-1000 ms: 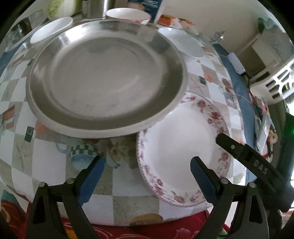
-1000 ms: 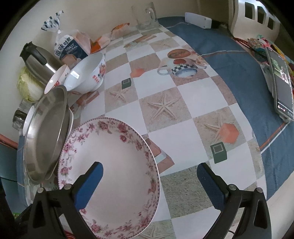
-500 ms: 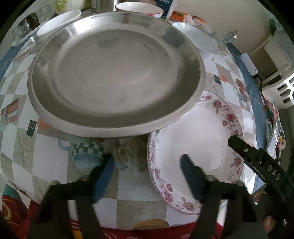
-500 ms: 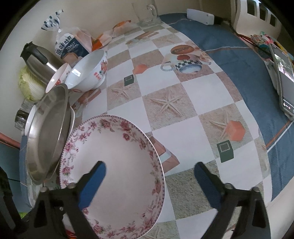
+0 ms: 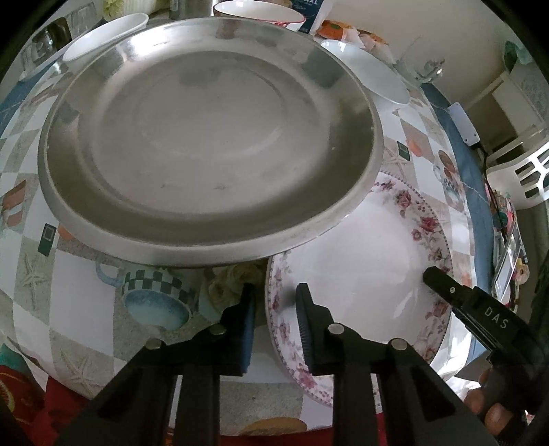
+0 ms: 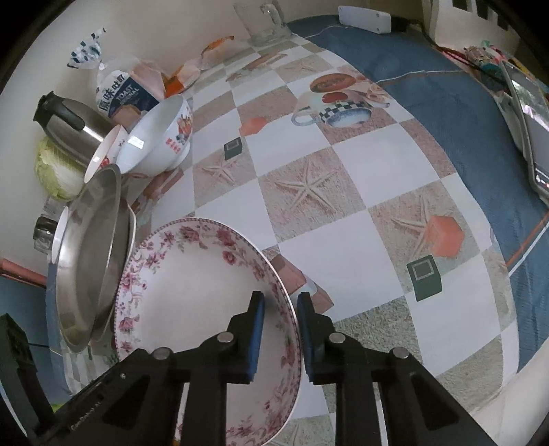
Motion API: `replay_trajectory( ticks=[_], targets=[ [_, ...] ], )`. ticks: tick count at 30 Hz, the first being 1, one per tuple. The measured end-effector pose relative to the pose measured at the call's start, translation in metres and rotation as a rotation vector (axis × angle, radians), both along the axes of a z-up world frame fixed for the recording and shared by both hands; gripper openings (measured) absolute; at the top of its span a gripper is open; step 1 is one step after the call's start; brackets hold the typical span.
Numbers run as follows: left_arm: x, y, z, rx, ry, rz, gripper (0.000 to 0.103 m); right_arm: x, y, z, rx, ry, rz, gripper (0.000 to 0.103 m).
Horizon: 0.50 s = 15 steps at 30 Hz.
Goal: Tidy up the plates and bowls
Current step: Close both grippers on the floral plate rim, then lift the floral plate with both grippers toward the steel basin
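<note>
A white plate with a pink flower rim (image 5: pixel 370 260) (image 6: pixel 192 291) lies on the checked tablecloth. My left gripper (image 5: pixel 274 302) is shut on its near left rim. My right gripper (image 6: pixel 279 308) is shut on its right rim; that gripper's finger also shows in the left wrist view (image 5: pixel 456 302). A large steel plate (image 5: pixel 206 137) (image 6: pixel 89 254) rests on a white plate and overlaps the flowered plate's far edge. A white bowl with red print (image 6: pixel 158 137) and a smaller bowl (image 6: pixel 106 151) stand behind.
A steel kettle (image 6: pixel 68 130), a cabbage (image 6: pixel 55 175), a toast bag (image 6: pixel 120 92) and a glass mug (image 6: pixel 264 20) stand along the wall. A blue cloth (image 6: pixel 446 96) with a phone (image 6: pixel 532 113) covers the table's right side.
Both grippers were open around the flowered plate; both have closed on its rim. The left wrist view has moved closer to the plates.
</note>
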State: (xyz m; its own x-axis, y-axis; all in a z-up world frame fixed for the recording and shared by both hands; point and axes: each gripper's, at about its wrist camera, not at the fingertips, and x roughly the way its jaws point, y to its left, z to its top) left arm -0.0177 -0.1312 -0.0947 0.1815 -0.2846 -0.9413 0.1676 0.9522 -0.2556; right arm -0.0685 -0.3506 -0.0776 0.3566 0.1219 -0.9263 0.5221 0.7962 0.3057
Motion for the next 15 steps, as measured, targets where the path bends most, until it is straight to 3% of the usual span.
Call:
replay_trajectory(
  ticks=[15],
  targets=[
    [-0.001,-0.033,-0.005,-0.041,-0.001,-0.083,0.019,-0.014,-0.019,0.006,-0.027,-0.002,-0.055,0.019]
  ],
)
